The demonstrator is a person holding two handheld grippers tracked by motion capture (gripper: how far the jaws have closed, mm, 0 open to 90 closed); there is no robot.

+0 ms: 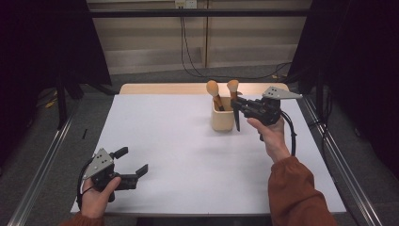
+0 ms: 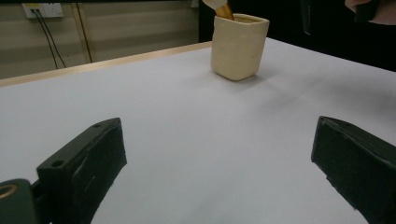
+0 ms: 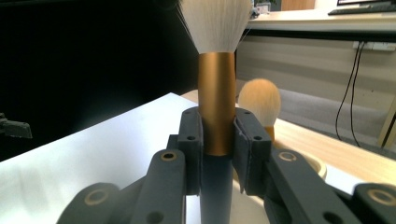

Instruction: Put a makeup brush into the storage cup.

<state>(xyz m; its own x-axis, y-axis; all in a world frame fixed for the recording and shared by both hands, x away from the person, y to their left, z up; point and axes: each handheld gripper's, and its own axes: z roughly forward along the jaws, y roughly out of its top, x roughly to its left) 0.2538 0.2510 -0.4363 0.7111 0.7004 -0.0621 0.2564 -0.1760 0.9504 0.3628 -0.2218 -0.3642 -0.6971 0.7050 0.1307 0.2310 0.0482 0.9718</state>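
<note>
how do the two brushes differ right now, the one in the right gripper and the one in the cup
The held brush is clamped upright in the right gripper; the other brush stands loose in the cream cup. The held brush has a flat white bristle head, the other a rounded, yellowish one. In the high view, the held brush hangs at the cup's right edge. Both point bristles up.

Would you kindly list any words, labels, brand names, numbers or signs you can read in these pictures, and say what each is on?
None can be read: the cream ceramic cup, the gold-ferruled white-bristled brush held in the right gripper, the white table and the left gripper bear no visible lettering. The wall socket plate shows no legible marking.
</note>
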